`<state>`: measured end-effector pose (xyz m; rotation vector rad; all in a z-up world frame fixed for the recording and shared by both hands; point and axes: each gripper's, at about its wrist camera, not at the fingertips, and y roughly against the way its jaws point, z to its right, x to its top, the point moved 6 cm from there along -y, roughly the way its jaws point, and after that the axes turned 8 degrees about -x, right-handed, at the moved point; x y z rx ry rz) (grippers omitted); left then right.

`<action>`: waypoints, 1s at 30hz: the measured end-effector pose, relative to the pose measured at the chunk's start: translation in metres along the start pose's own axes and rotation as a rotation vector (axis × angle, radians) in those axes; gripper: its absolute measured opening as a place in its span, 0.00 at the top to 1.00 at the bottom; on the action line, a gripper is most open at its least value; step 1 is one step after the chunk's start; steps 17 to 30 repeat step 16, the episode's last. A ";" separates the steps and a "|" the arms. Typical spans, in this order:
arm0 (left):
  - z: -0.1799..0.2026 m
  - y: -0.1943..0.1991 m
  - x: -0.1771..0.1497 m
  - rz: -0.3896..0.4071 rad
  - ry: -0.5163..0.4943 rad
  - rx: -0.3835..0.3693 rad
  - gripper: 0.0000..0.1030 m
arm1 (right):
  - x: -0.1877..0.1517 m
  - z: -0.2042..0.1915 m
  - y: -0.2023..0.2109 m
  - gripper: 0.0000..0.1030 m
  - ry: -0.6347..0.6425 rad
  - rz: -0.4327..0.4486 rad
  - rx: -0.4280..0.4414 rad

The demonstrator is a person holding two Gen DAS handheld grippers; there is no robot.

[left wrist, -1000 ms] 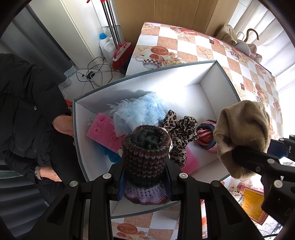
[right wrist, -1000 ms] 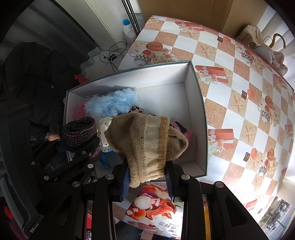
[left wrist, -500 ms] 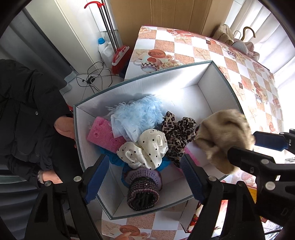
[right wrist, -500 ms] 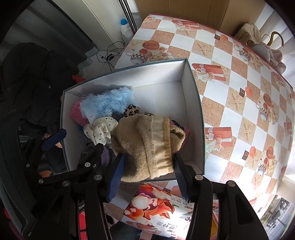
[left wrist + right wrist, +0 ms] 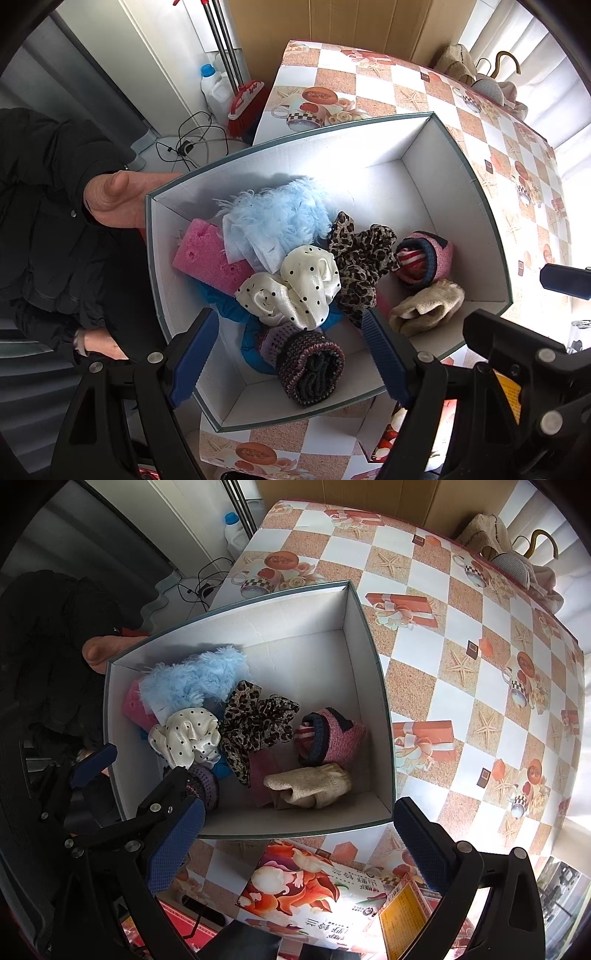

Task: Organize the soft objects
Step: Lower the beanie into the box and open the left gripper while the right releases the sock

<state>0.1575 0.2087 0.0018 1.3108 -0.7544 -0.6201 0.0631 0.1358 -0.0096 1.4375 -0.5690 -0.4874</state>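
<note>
A white box (image 5: 491,221) on the table holds several soft things: a light blue fluffy piece (image 5: 273,218), a pink sponge (image 5: 207,258), a white polka-dot scrunchie (image 5: 299,291), a leopard scrunchie (image 5: 362,258) and a pink-and-blue rolled sock (image 5: 424,258). A dark striped knit roll (image 5: 310,373) lies at the box's near wall, below my open left gripper (image 5: 288,332). A beige knit piece (image 5: 310,784) rests in the near right corner. My right gripper (image 5: 301,812) hangs above it, its jaws opening with nothing between them.
A person's hand (image 5: 114,199) rests at the box's left edge. A printed carton (image 5: 306,886) lies on the checked tablecloth (image 5: 461,646) just in front of the box. A broom (image 5: 243,99) and bottle stand on the floor beyond; a bag (image 5: 517,557) sits at the table's far corner.
Both grippers opened. The striped knit roll dropped from the left gripper into the box's near side. The beige knit piece fell from the right gripper into the near right corner.
</note>
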 end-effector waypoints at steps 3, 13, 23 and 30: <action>0.001 0.000 0.000 -0.001 0.000 0.001 0.20 | 0.000 0.000 0.000 0.00 0.000 -0.001 0.002; 0.001 -0.001 -0.002 -0.001 0.007 0.000 0.20 | -0.001 0.000 0.001 0.00 -0.004 0.000 0.003; -0.001 0.006 0.000 0.073 0.008 -0.025 0.20 | 0.000 0.001 0.003 0.00 -0.013 0.005 0.011; -0.001 0.006 0.000 0.073 0.008 -0.025 0.20 | 0.000 0.001 0.003 0.00 -0.013 0.005 0.011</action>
